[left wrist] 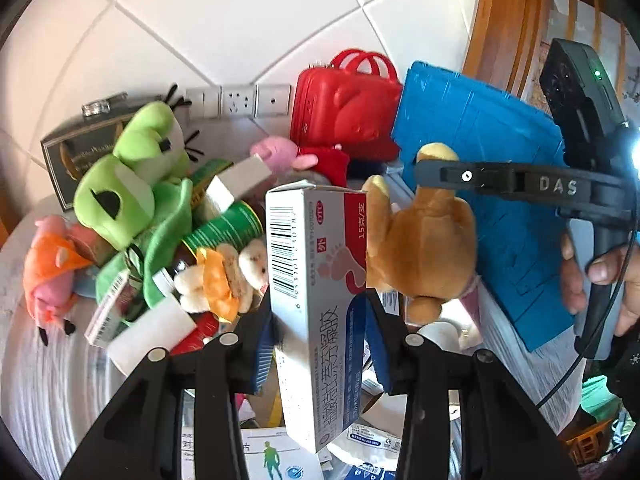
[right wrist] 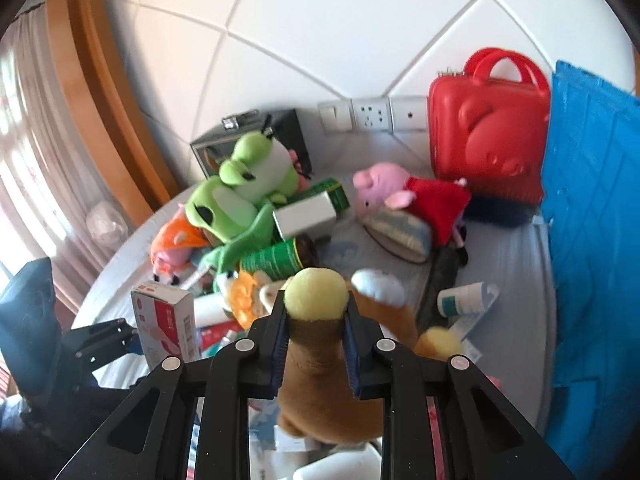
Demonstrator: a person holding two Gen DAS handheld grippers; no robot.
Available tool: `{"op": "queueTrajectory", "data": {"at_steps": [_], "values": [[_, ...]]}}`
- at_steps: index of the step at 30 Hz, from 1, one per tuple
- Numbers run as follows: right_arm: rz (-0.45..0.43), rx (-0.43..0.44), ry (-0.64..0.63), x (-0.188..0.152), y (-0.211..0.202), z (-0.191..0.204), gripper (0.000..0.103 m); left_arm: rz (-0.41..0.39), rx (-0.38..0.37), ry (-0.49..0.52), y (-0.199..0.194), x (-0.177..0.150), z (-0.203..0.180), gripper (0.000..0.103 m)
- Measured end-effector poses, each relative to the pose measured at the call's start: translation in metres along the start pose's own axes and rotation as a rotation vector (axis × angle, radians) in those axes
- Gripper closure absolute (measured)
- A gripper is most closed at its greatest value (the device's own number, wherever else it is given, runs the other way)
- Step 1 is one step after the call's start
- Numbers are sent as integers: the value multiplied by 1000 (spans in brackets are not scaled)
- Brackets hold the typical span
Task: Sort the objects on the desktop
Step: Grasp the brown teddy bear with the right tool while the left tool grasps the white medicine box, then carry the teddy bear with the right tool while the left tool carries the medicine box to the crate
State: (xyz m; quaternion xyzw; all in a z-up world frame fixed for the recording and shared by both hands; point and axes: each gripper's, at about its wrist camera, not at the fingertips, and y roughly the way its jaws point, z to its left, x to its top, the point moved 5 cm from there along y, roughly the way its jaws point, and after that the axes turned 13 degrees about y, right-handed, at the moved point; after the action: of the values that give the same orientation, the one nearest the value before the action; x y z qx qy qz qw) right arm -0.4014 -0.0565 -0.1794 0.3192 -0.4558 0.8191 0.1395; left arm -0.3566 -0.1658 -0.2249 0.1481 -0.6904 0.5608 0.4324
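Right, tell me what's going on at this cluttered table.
A person is sorting a table of toys and boxes with a handheld gripper in each hand. The left gripper is clamped on a white medicine box, held upright above the clutter. The right gripper has pinched a brown plush toy by a limb. Both items are off the table. The green frog plush, pink pig plush, green can and red case sit unsorted.

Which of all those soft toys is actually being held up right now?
The brown plush, pinched by the right gripper. The green frog, pink pig and orange toy all lie on the table.
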Motion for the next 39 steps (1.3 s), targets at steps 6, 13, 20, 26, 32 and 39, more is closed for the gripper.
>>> {"op": "queueTrajectory", "data": {"at_steps": [6,13,20,26,32,39], "values": [[-77,9,-30,11,-46,24,80,-69,11,23,-32,15,-5,63],[-183,13,-77,32,-107,63,80,-146,-3,43,-76,36,-8,63],[-318,-2,-88,53,-184,89,80,-232,-58,114,-115,82,-29,63],[-474,-91,-84,70,-277,74,80,-306,-116,208,-133,141,-85,63],[-599,-190,-65,83,-367,32,80,-395,-193,246,-136,201,-161,63],[-634,-320,-59,95,-437,-43,80,-430,-262,252,-109,256,-249,63]]}}
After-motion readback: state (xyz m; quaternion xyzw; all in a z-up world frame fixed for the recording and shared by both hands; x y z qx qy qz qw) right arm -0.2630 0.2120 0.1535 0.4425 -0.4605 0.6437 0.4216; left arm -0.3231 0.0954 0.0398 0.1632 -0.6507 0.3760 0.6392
